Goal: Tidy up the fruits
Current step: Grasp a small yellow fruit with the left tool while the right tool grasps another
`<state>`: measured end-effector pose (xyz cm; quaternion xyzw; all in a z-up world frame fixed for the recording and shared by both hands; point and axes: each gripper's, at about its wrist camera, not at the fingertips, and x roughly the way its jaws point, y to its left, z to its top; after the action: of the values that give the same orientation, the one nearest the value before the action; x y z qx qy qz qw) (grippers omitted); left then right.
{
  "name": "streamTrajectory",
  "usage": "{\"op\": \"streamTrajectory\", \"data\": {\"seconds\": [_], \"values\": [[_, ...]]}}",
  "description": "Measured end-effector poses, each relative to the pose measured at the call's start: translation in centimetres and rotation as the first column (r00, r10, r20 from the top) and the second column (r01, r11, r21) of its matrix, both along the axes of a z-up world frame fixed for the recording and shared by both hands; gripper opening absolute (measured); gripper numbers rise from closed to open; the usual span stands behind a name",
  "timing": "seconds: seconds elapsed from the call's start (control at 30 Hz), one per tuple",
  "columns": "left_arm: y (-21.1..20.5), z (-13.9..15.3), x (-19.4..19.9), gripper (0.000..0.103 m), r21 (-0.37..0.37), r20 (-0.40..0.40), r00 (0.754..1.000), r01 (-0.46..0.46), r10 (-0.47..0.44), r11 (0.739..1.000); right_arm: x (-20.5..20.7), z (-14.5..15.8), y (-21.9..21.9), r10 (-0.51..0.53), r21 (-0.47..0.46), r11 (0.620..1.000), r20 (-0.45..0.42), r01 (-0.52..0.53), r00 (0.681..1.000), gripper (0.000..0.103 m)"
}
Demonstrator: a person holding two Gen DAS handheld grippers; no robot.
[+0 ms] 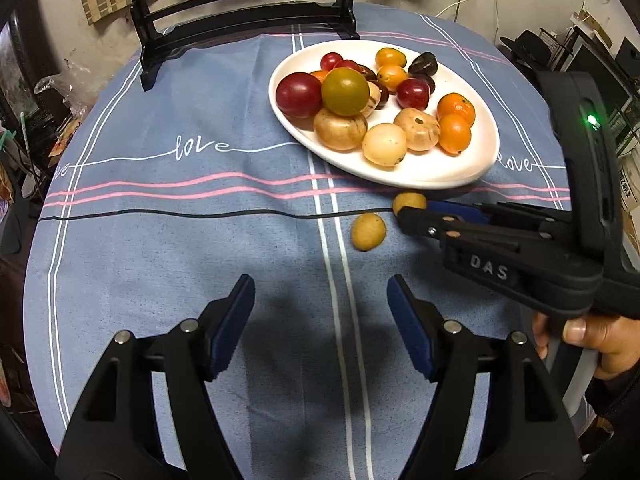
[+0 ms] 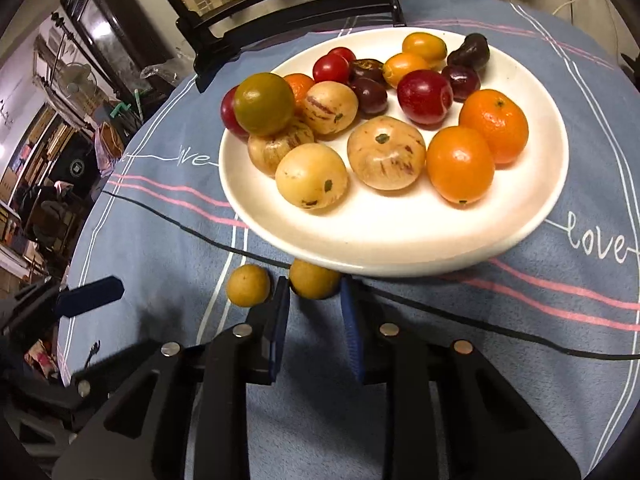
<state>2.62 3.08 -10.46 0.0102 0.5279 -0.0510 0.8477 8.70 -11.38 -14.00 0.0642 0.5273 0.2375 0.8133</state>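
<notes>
A white plate [image 1: 440,178] [image 2: 400,256] holds several fruits: red, orange, dark purple, pale striped and one greenish. Two small yellow fruits lie on the blue tablecloth just before its near rim. My right gripper [image 2: 313,281] [image 1: 404,214] is shut on the one nearest the plate [image 2: 314,278] [image 1: 409,201], with its blue pads against both sides. The other yellow fruit [image 1: 368,232] [image 2: 248,285] lies loose just left of it. My left gripper [image 1: 320,292] stands open above bare cloth, nearer me than both fruits, with nothing between its fingers; one of its fingers [image 2: 90,300] shows in the right wrist view.
A black wooden stand [image 1: 240,20] rises at the table's far side. A thin black cable [image 1: 160,213] runs across the cloth in front of the plate. A person's hand [image 1: 592,336] holds the right gripper's handle. Clutter surrounds the round table's edges.
</notes>
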Motion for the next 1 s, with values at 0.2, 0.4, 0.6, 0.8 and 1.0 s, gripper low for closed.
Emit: {"op": "streamTrajectory", "data": {"seconds": [0.2, 0.4, 0.6, 0.8, 1.0], "values": [[0.7, -0.1, -0.1, 0.070, -0.009, -0.009, 1.000, -0.026, 0.026, 1.000, 0.0, 0.1, 0.7, 0.001, -0.031, 1.000, 0.033, 0.000, 0.999, 0.029], [0.4, -0.2, 0.1, 0.070, -0.012, -0.003, 1.000, -0.021, 0.020, 1.000, -1.2, 1.2, -1.2, 0.003, 0.008, 1.000, 0.039, -0.004, 0.999, 0.029], [-1.1, -1.0, 1.8, 0.070, -0.033, 0.001, 1.000, -0.002, 0.002, 0.999, -3.5, 2.1, -4.8, -0.027, 0.024, 0.999, 0.027, 0.026, 0.999, 0.029], [-2.6, -2.4, 3.7, 0.063, -0.037, -0.006, 1.000, 0.013, -0.013, 0.999, -4.6, 1.5, -6.9, -0.086, 0.049, 0.995, -0.003, 0.086, 0.996, 0.029], [-3.3, -3.6, 5.0, 0.047, -0.018, -0.027, 0.999, 0.030, -0.030, 0.999, -4.9, 1.1, -7.3, -0.096, 0.059, 0.994, -0.016, 0.096, 0.995, 0.029]]}}
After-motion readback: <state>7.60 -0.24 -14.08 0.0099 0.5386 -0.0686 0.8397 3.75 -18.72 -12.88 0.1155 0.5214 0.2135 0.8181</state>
